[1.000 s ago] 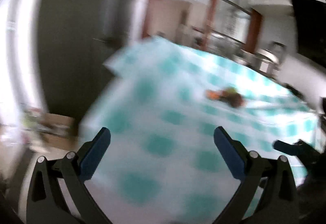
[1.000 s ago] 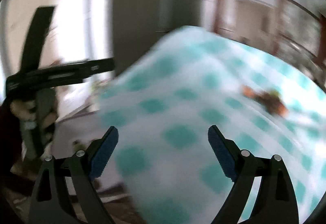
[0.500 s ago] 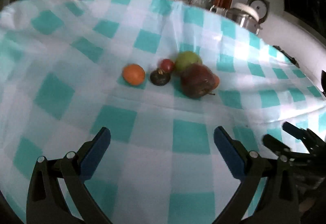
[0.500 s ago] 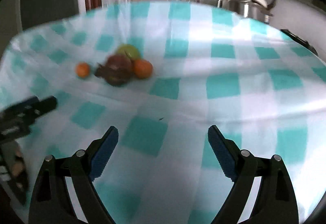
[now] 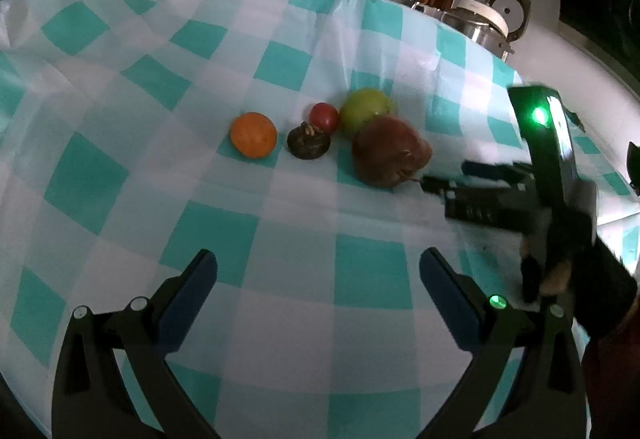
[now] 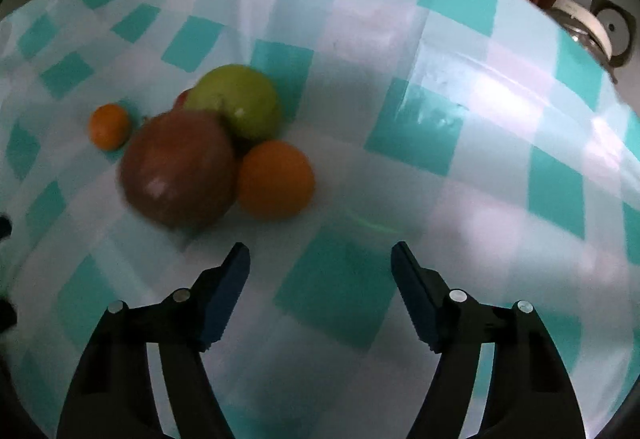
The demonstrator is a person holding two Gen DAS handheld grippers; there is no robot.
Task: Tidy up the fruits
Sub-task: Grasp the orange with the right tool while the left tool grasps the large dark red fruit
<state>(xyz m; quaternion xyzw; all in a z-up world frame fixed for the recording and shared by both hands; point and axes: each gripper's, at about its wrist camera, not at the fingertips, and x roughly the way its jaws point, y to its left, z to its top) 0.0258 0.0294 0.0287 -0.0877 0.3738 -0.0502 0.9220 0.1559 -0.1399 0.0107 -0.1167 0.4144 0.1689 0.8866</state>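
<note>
A cluster of fruits lies on the teal-and-white checked cloth. In the left wrist view I see an orange (image 5: 253, 135), a dark round fruit (image 5: 308, 145), a small red fruit (image 5: 323, 116), a green apple (image 5: 365, 110) and a big dark red apple (image 5: 390, 152). The right wrist view shows the red apple (image 6: 178, 169), green apple (image 6: 236, 105), a near orange (image 6: 275, 180) and a far orange (image 6: 109, 126). My left gripper (image 5: 318, 271) is open and empty, short of the cluster. My right gripper (image 6: 320, 263) is open and empty; it also shows in the left wrist view (image 5: 448, 179), close to the red apple's right side.
The checked cloth (image 5: 280, 247) covers the whole table and drops off at the far and left edges. A steel rice cooker (image 5: 480, 25) stands beyond the far right edge. Wooden-framed glass doors are behind.
Both grippers have swung from a blurred sideways view to face the table. The right gripper has moved in close to the fruit cluster. Both jaws stay open.
</note>
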